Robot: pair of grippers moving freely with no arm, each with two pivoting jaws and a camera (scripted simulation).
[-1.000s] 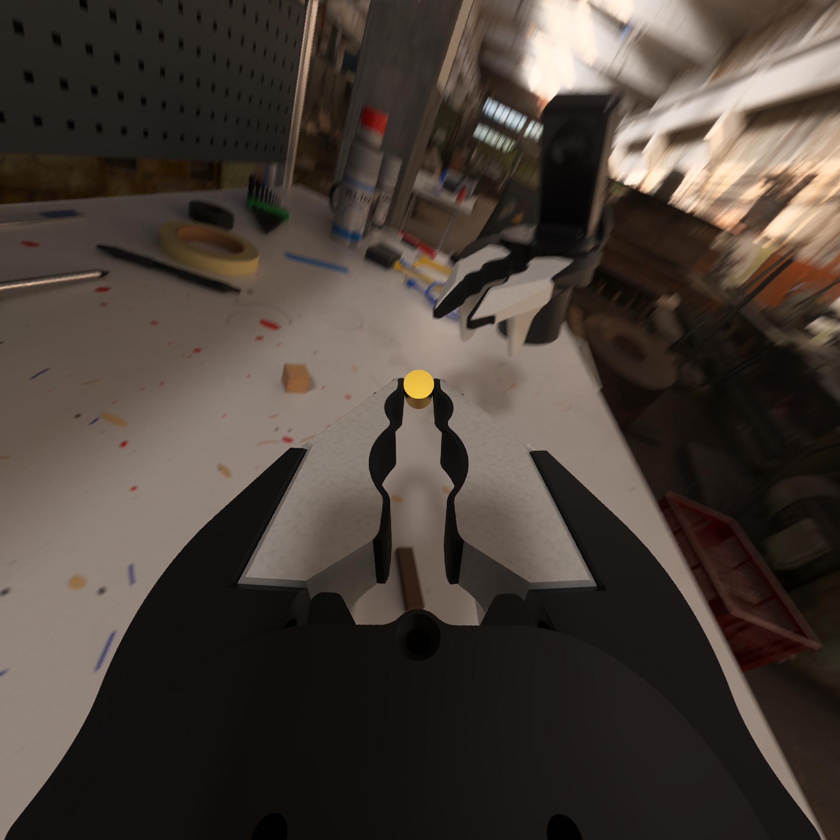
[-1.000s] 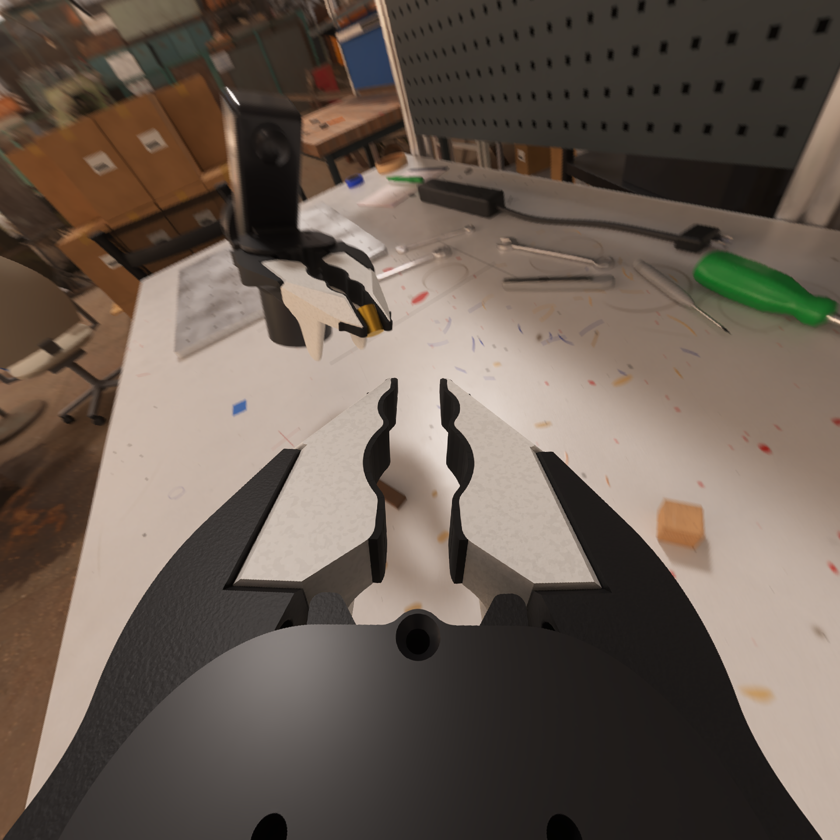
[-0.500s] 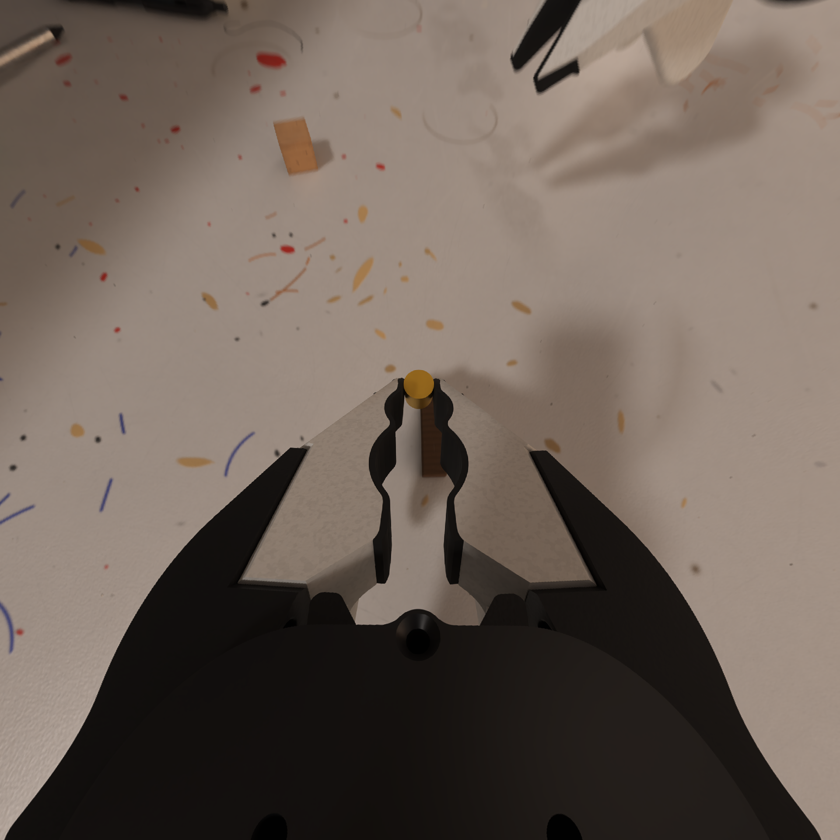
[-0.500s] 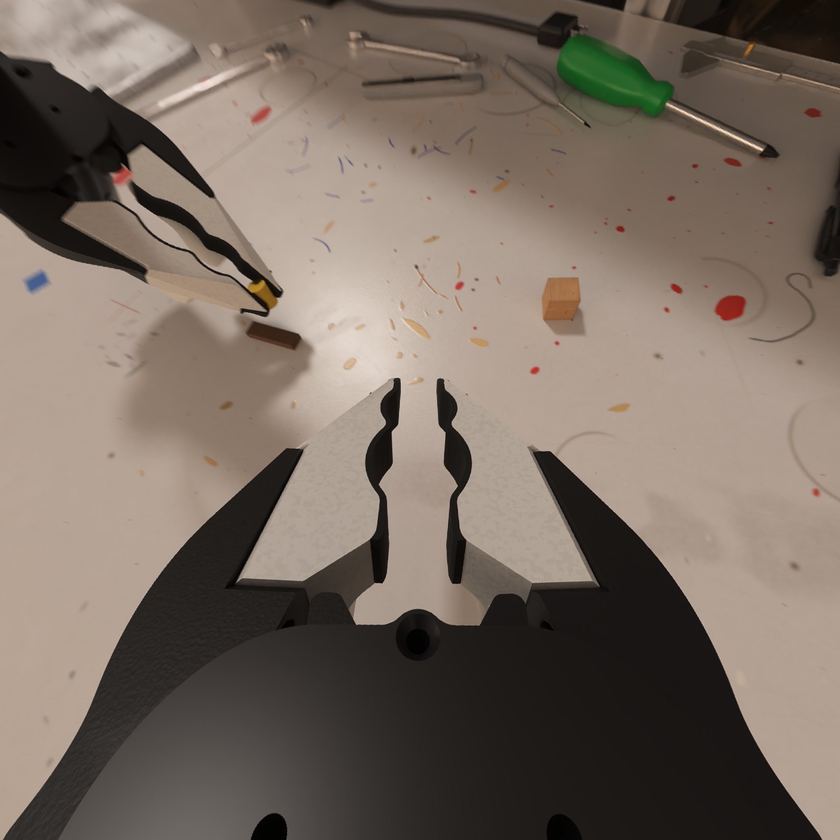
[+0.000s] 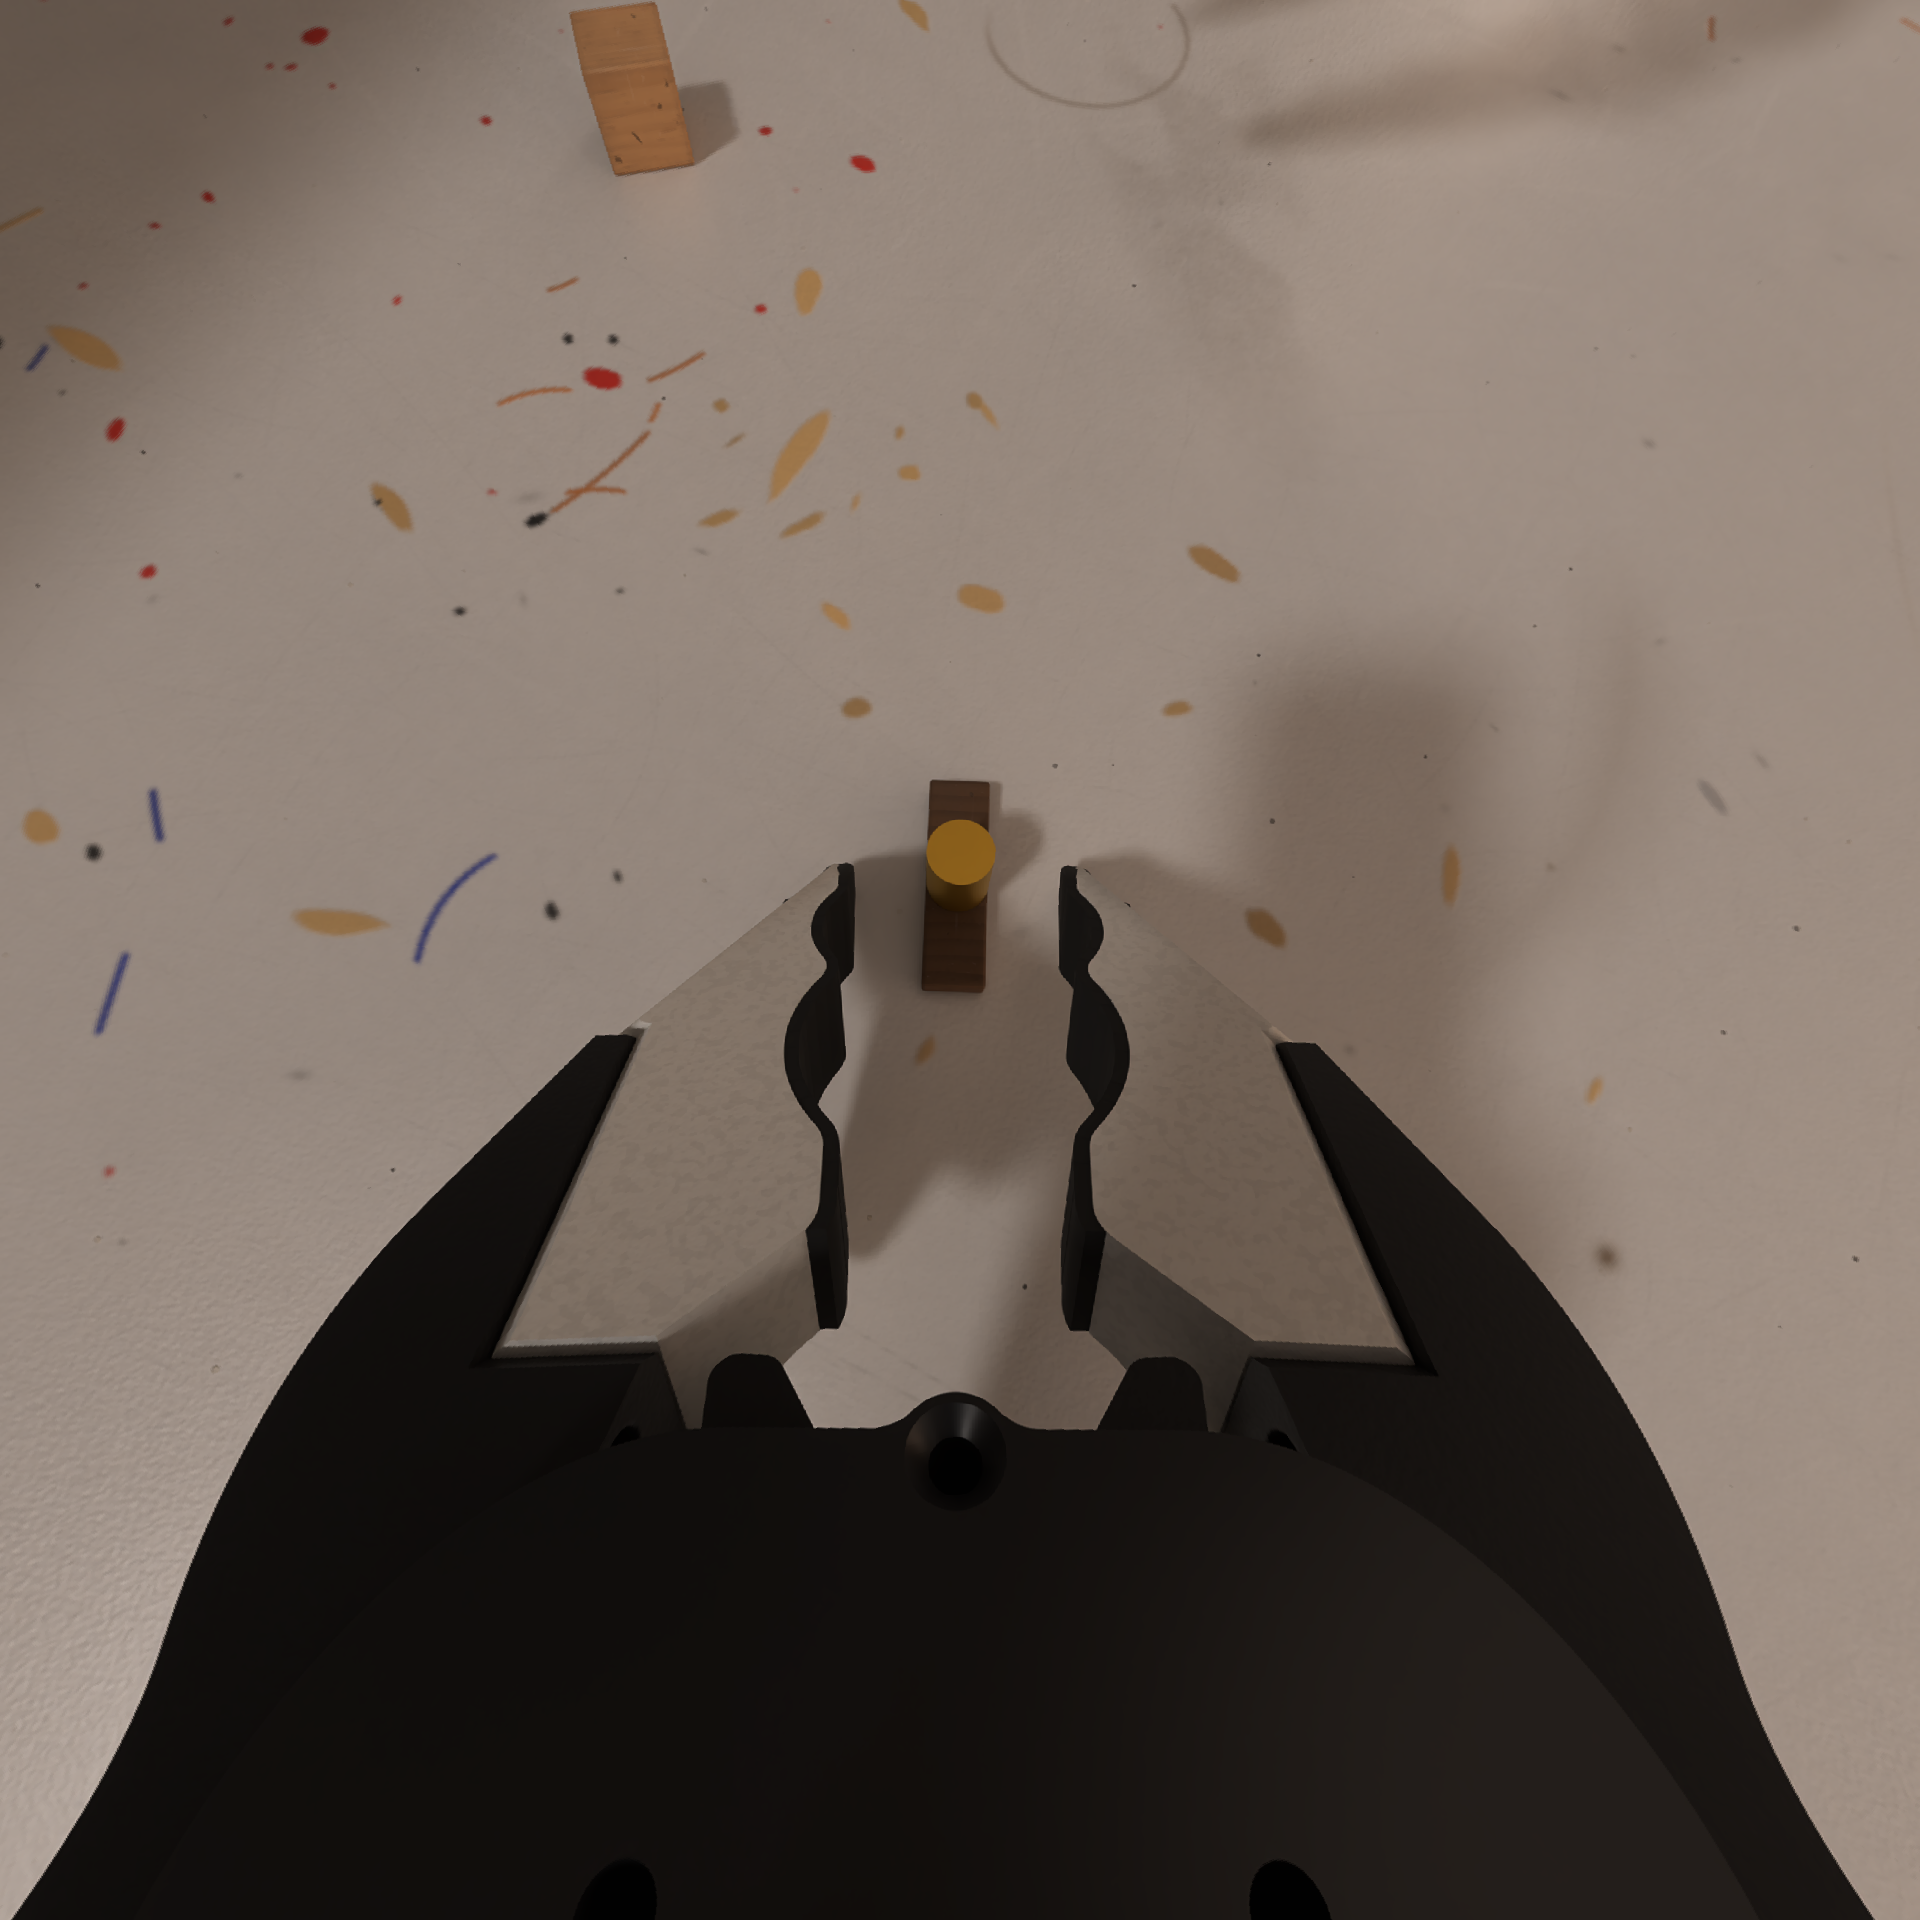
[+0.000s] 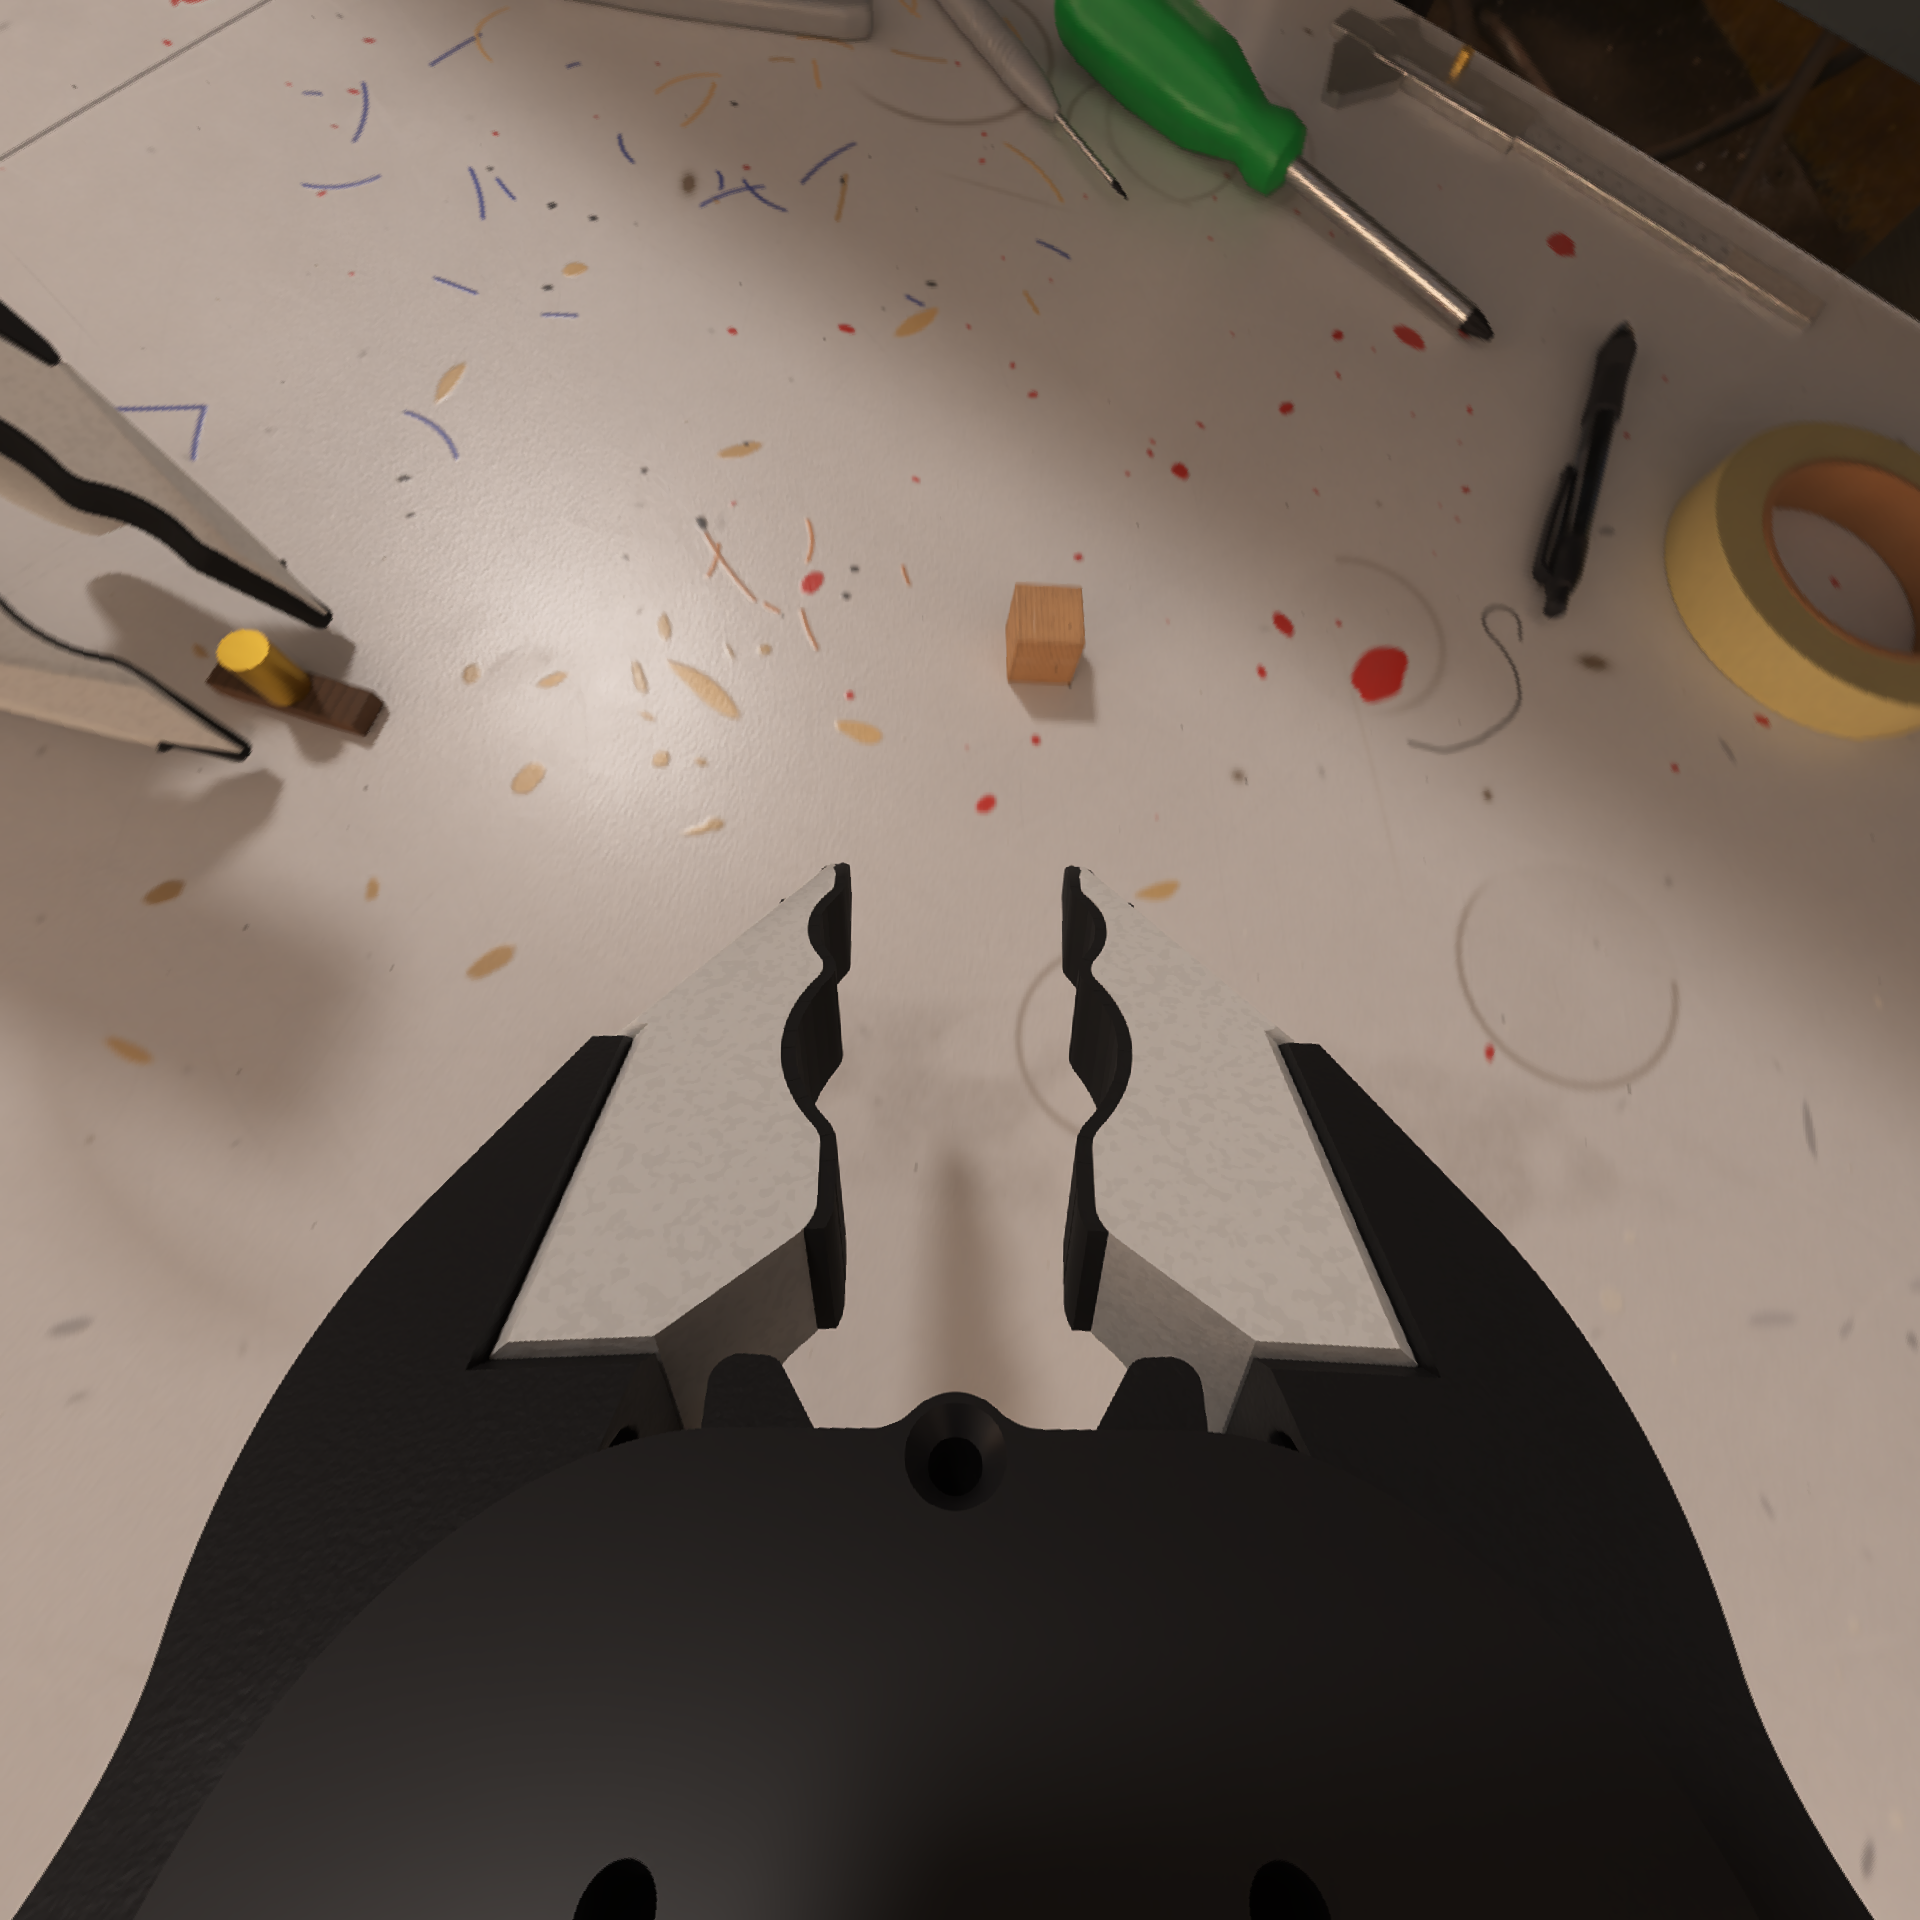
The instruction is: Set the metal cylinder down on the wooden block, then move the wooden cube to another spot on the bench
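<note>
Left gripper (image 5: pixel 956 873): fingers spread wide, holding nothing. In the left wrist view its tips sit on each side of the cylinder, not touching it.
Cylinder (image 5: pixel 958 862): gold, standing up on the block, in the middle of the left wrist view.
Block (image 5: pixel 954 940): dark brown, flat and thin, lying on the bench (image 5: pixel 1455 416).
Cube (image 6: pixel 1044 632): light wood, alone on the bench, in the upper middle of the right wrist view, well apart from the block.
Right gripper (image 6: pixel 956 873): fingers spread, holding nothing, above bare bench.
Screwdriver (image 6: pixel 1195 88): green handle, top of the right wrist view.
Pen (image 6: pixel 1584 468): black, upper right.
Tape (image 6: pixel 1787 582): yellow roll, right edge.
</note>
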